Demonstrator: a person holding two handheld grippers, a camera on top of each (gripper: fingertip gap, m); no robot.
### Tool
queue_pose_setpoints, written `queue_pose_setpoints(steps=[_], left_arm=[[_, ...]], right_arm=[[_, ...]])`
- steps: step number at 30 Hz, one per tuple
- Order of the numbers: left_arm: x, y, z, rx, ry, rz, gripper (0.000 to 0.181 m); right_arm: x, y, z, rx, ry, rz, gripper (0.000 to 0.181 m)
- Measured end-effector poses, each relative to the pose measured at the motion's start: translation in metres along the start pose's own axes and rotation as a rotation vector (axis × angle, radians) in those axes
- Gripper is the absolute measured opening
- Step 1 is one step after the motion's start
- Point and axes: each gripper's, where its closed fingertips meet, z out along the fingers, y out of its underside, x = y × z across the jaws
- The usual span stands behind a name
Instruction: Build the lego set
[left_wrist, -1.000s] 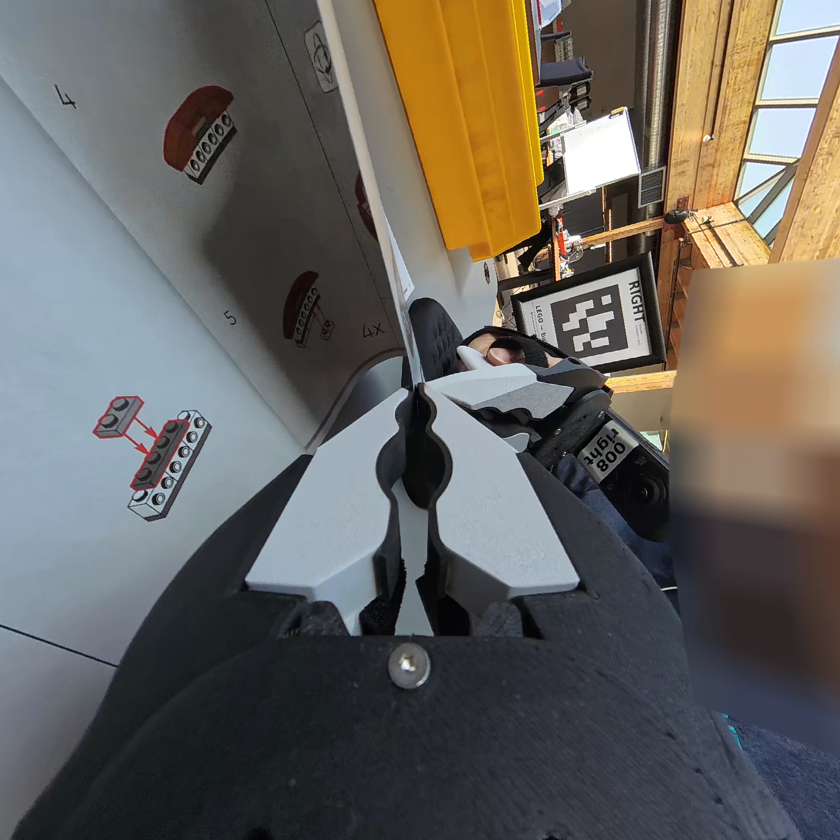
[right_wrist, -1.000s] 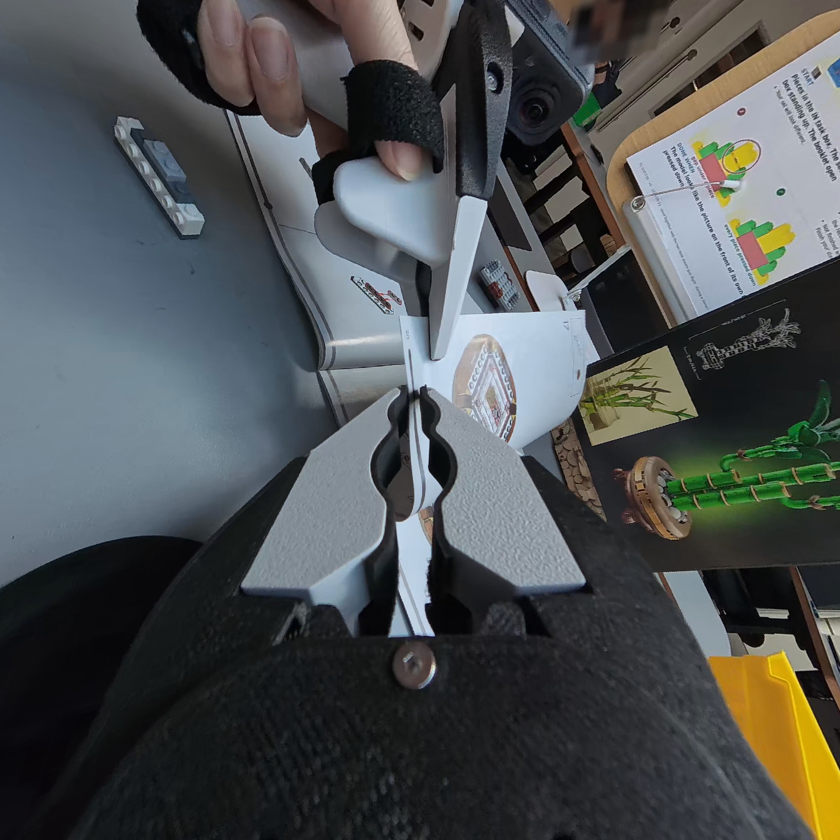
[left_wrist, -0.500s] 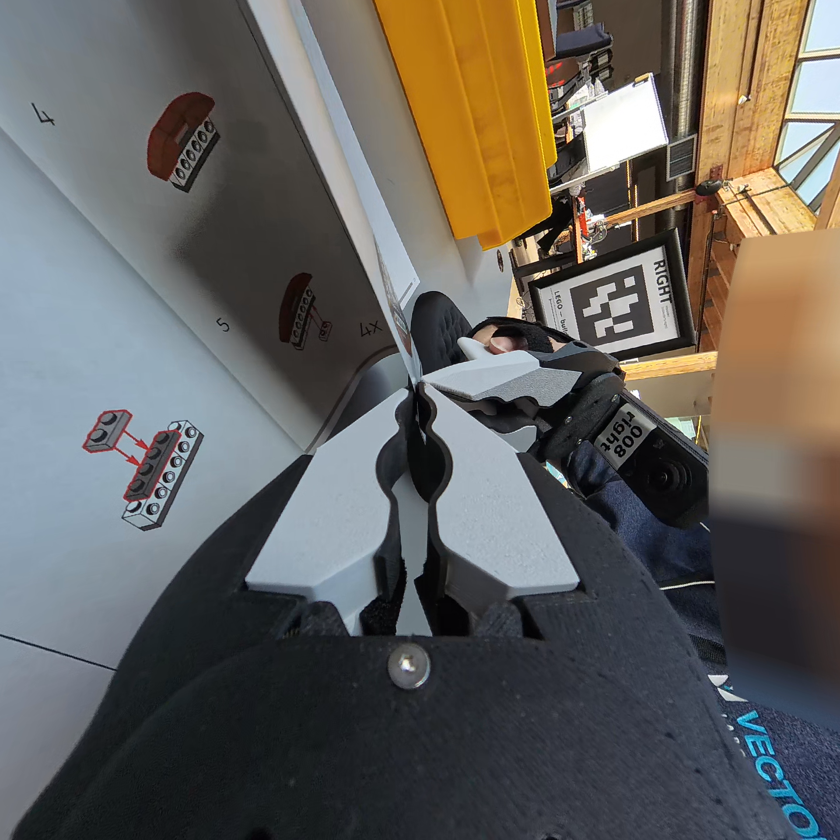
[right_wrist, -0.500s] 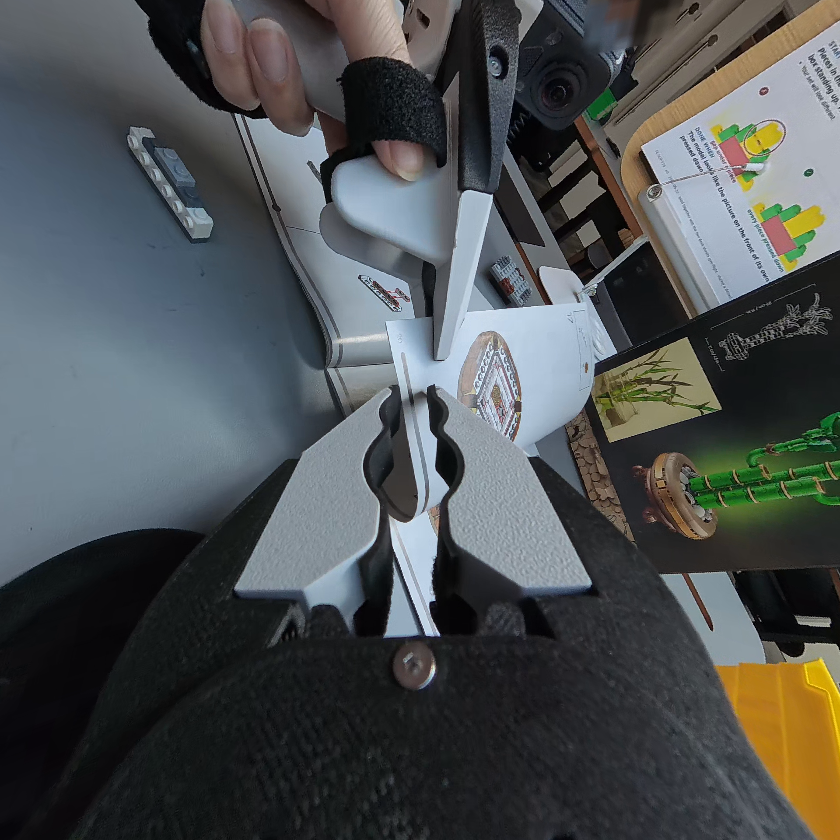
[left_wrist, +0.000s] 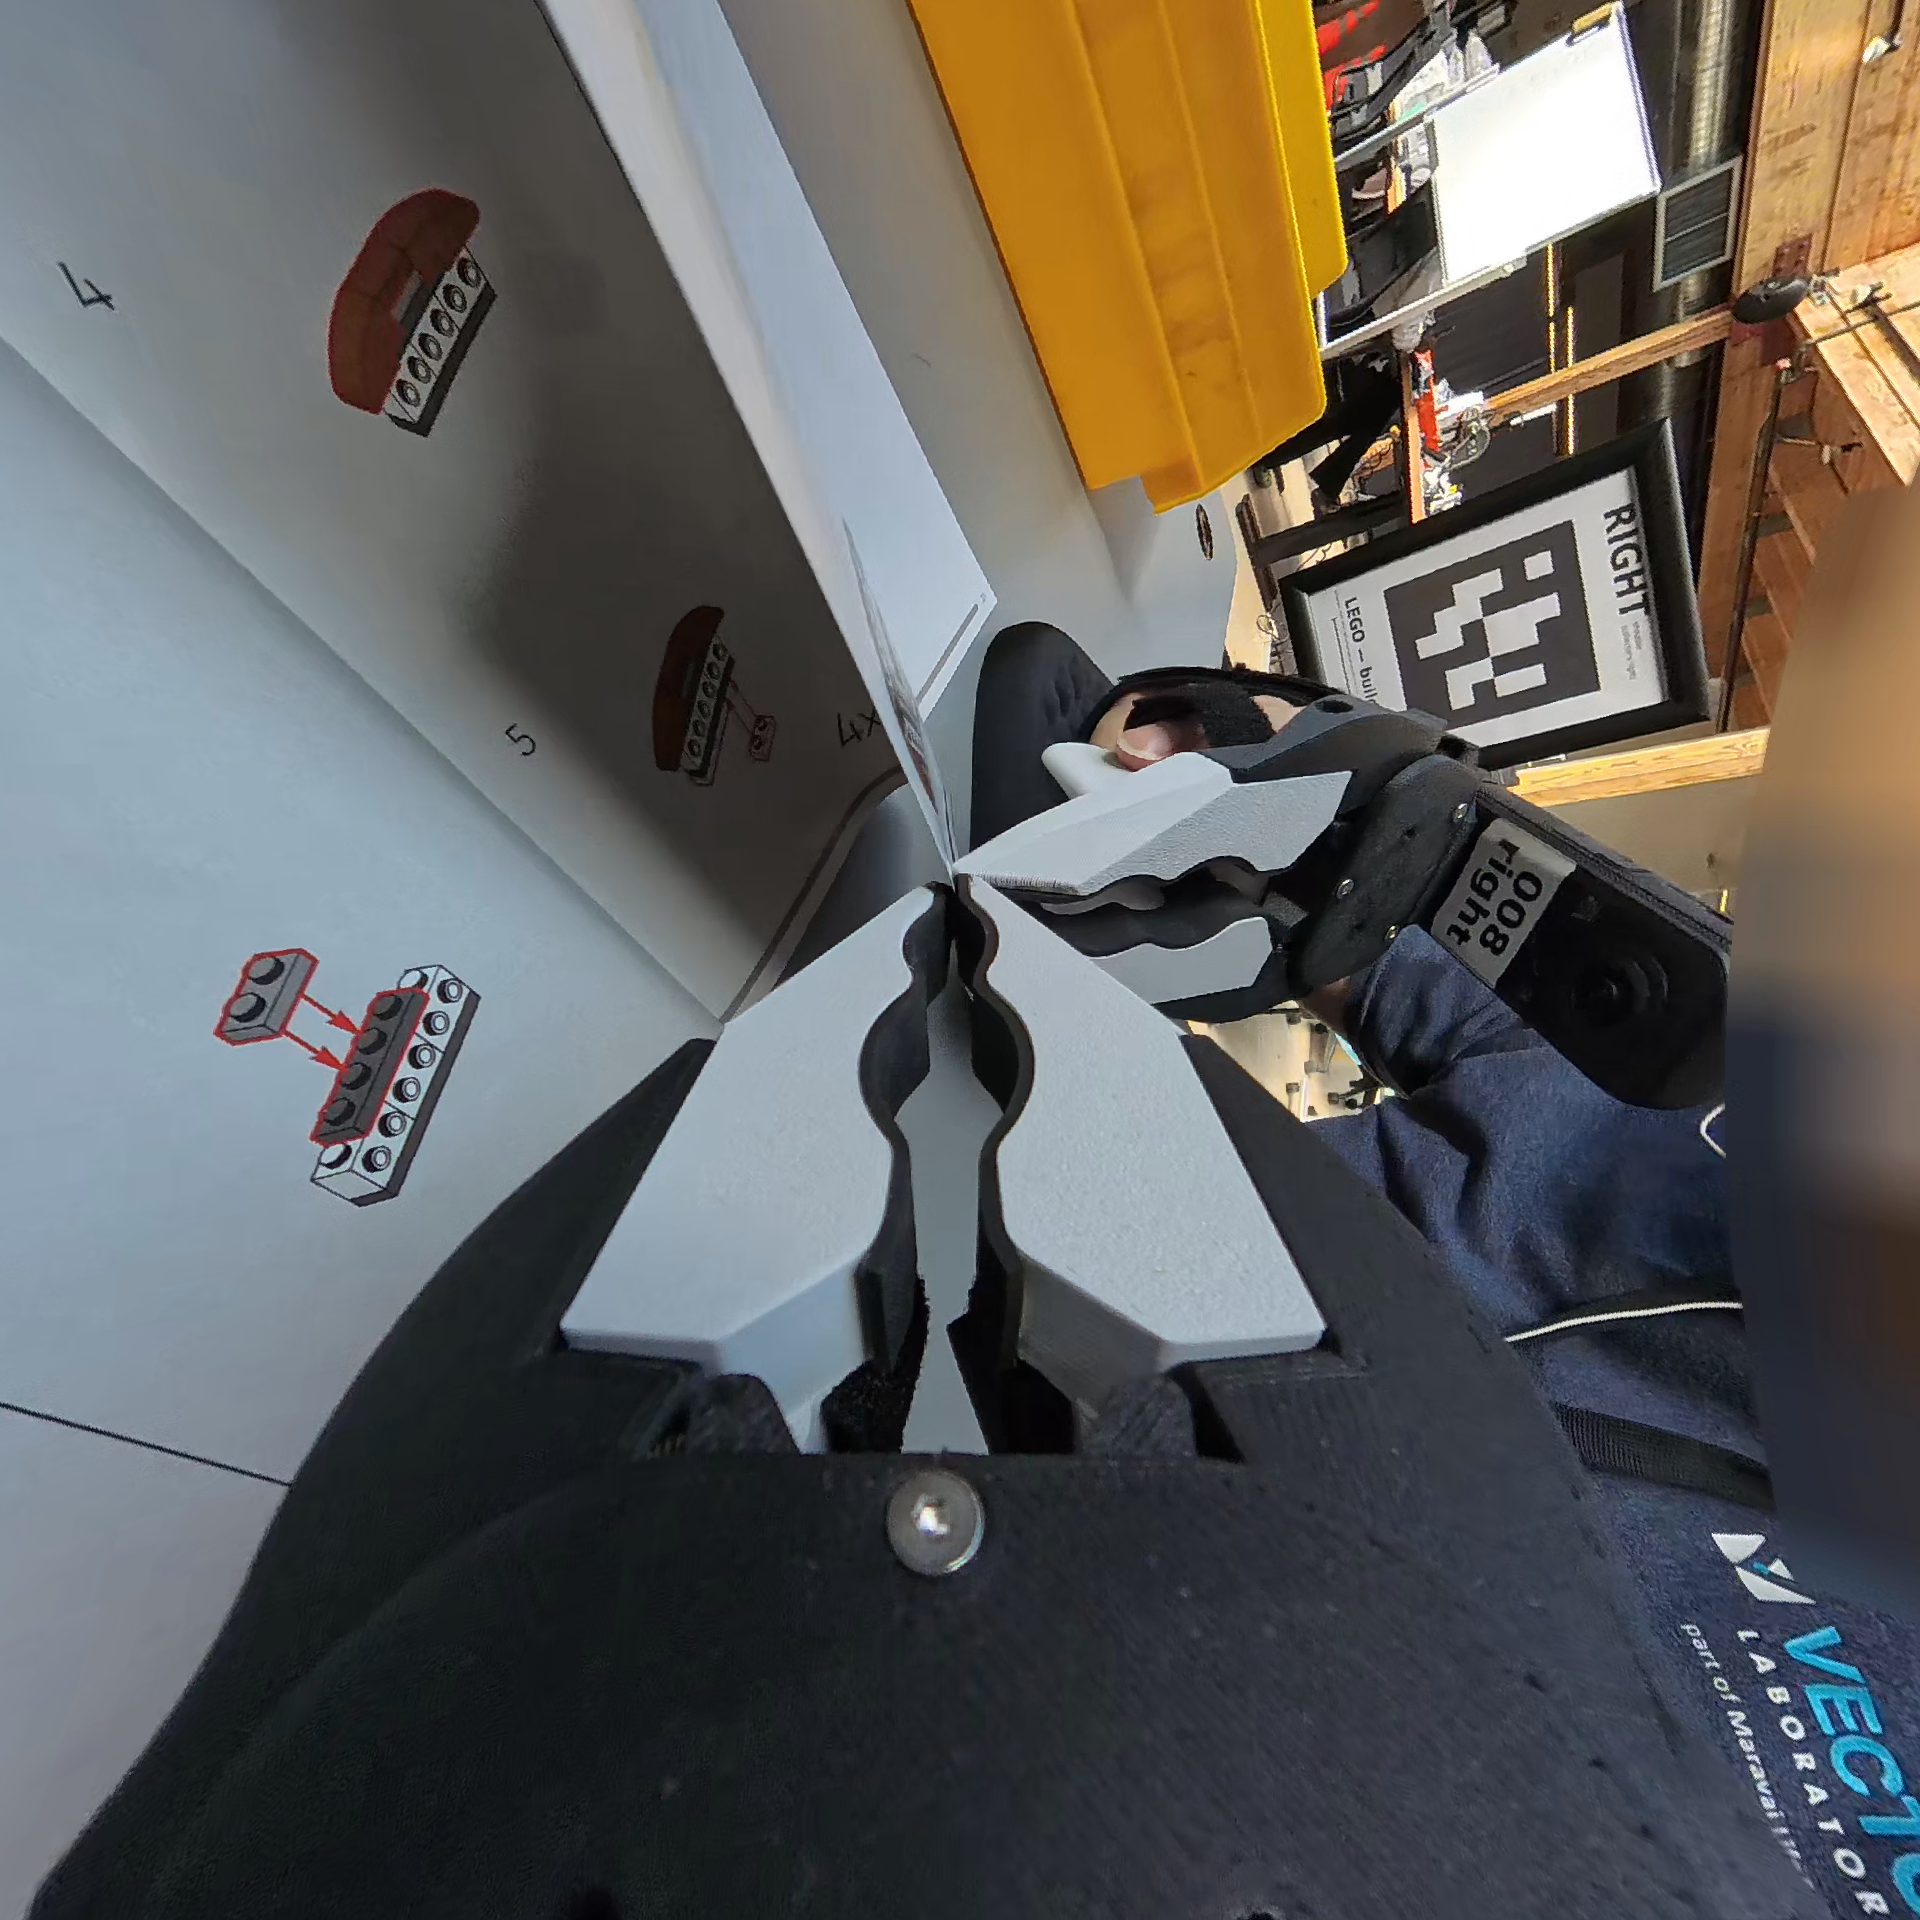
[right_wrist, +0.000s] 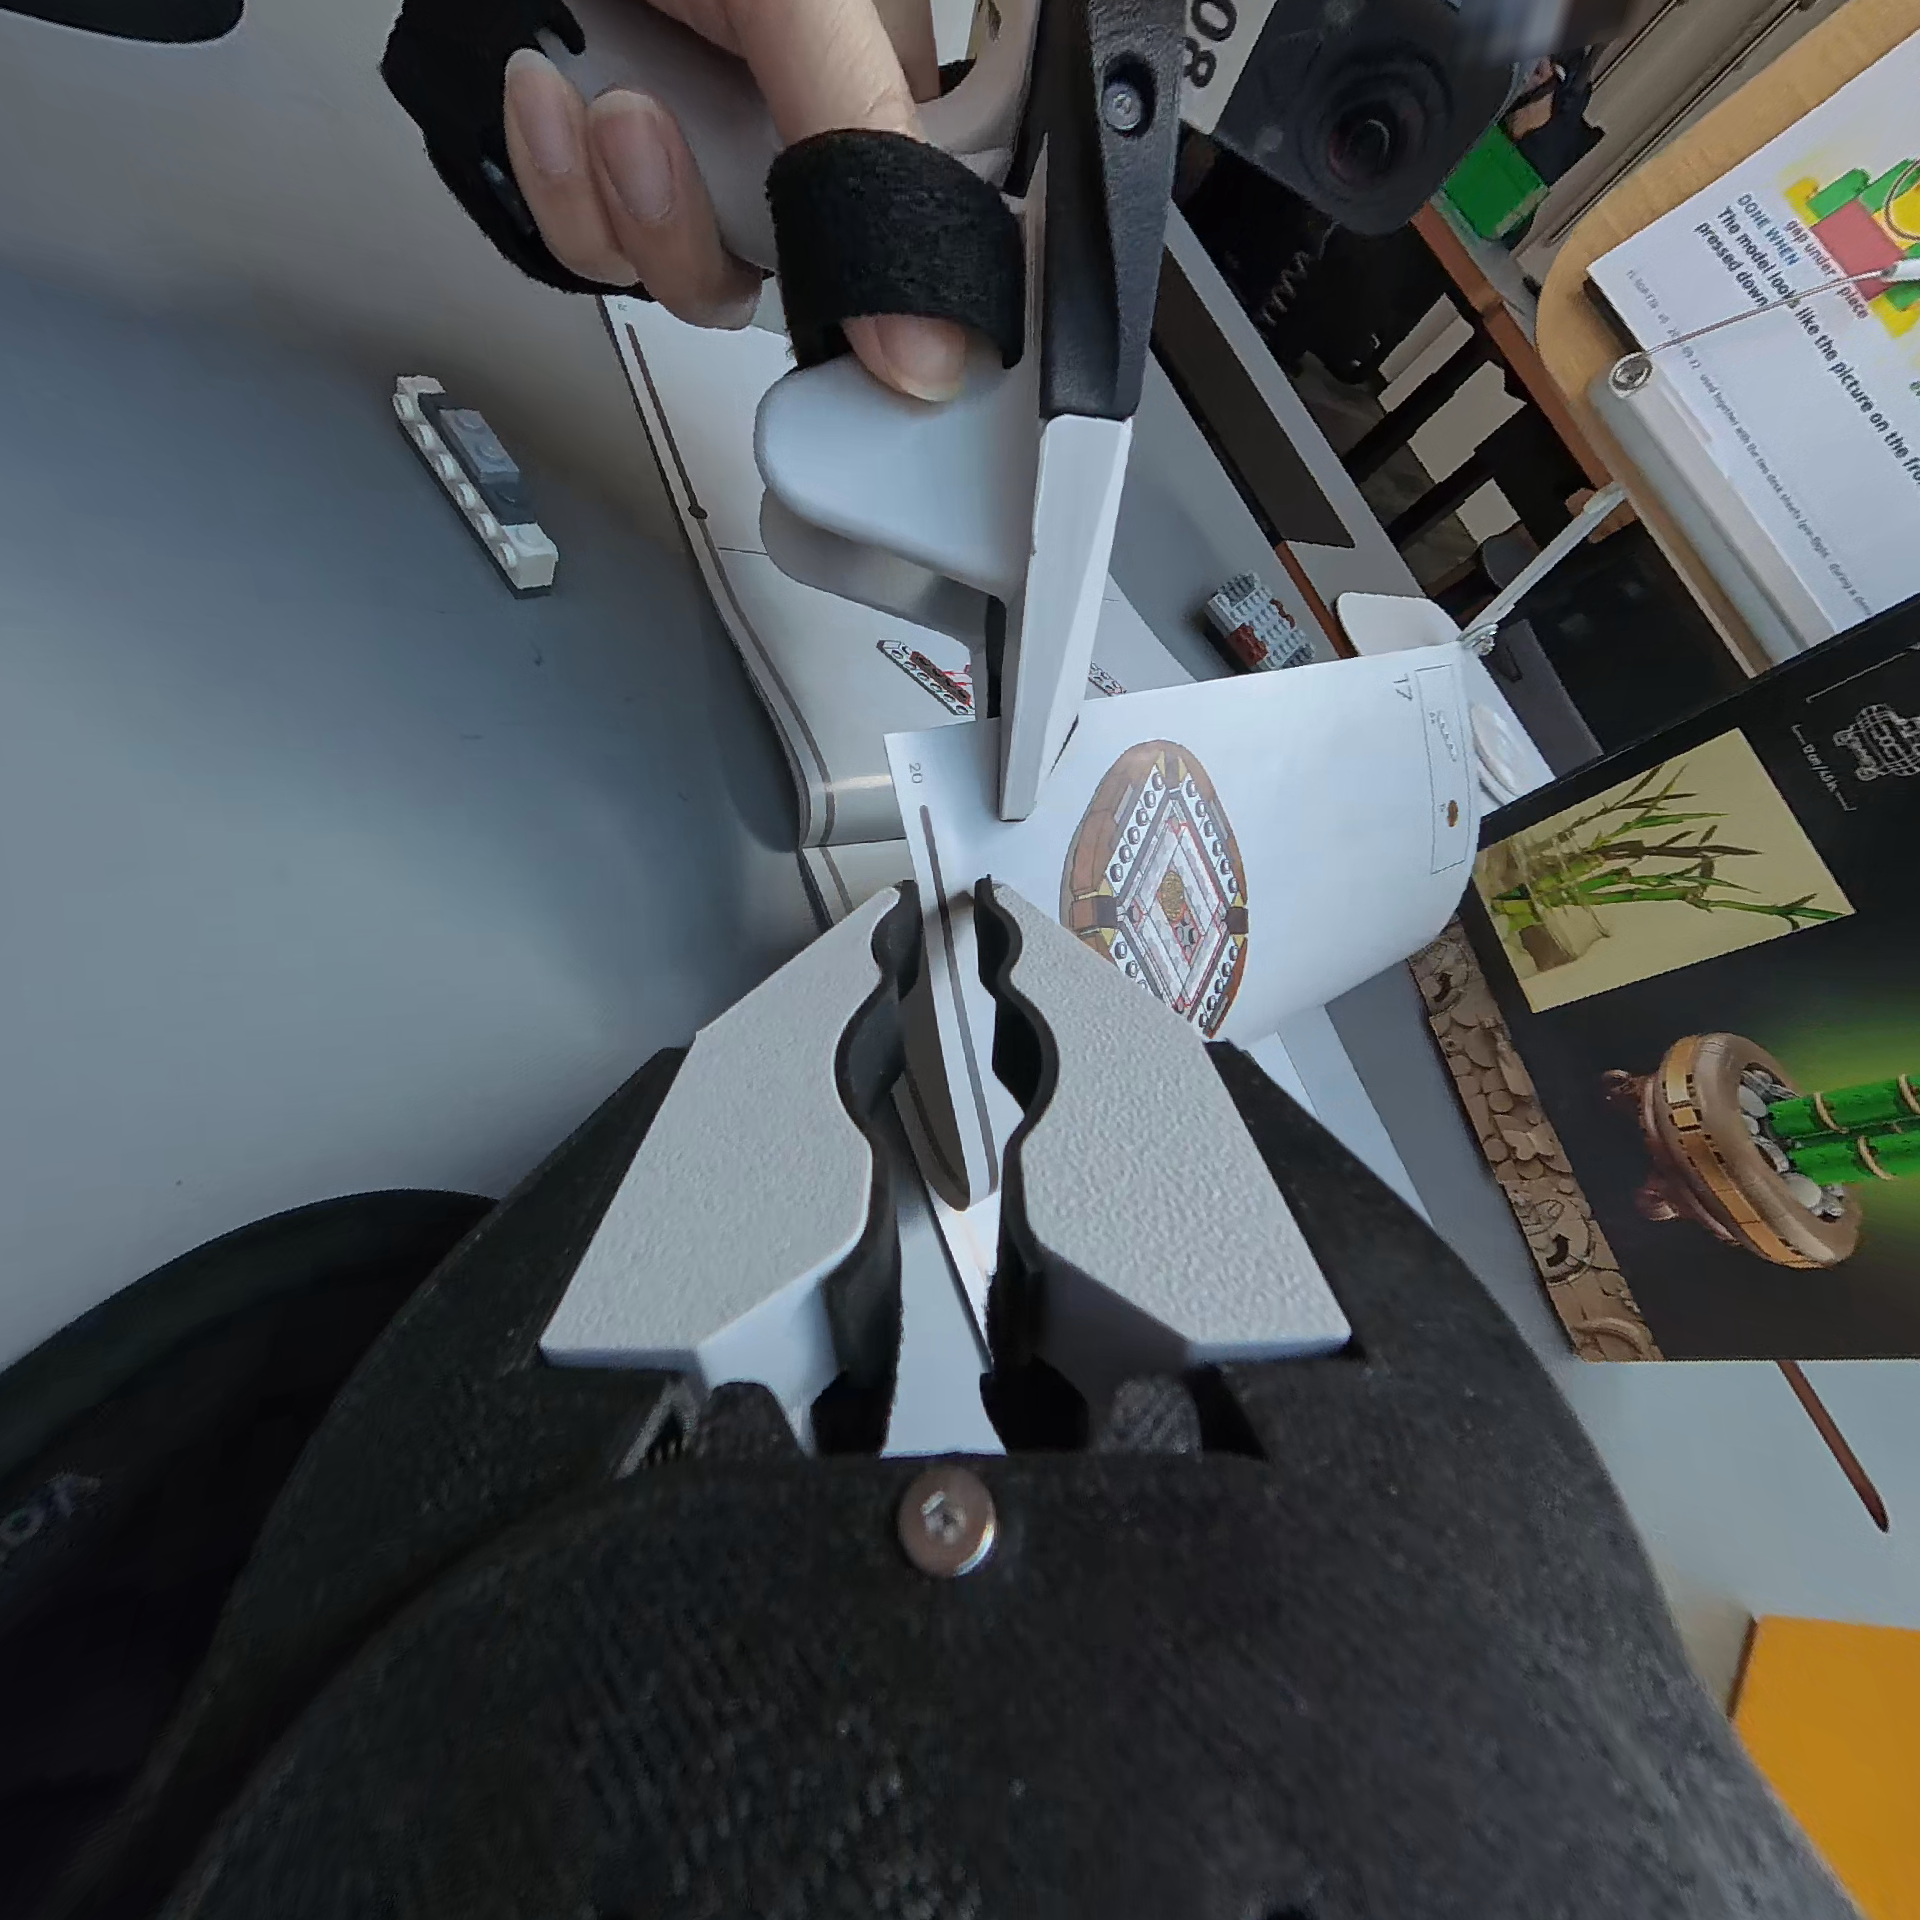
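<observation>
The left gripper is clenched on a raised page of the instruction booklet, which lies open on the grey tabletop. The right gripper has its jaws slightly parted around that page's edge (no grip). A small white-and-grey lego assembly lies well apart, beyond the booklet's far edge, and the set's box lies beside the booklet

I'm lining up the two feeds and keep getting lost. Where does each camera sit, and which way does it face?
Left wrist view: on the left gripper, looking along its shut jaws, pinching a booklet page; right gripper, sleeve beyond.
Right wrist view: on the right gripper, jaws slightly apart around that page, facing the left gripper and hand.
Shared: the booklet page and both grippers.
</observation>
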Motion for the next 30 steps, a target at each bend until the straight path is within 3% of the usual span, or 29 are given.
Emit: queue_pose_setpoints(steps=[18,30], left_arm=[[0.004,0.003,0.004,-0.059,-0.060,0.084,0.000],[0.005,0.005,0.012,-0.104,-0.080,0.126,0.000]], right_arm=[[-0.004,-0.002,-0.006,0.063,-0.147,0.128,0.010],[-0.006,-0.001,-0.011,0.091,-0.366,0.236,0.008]])
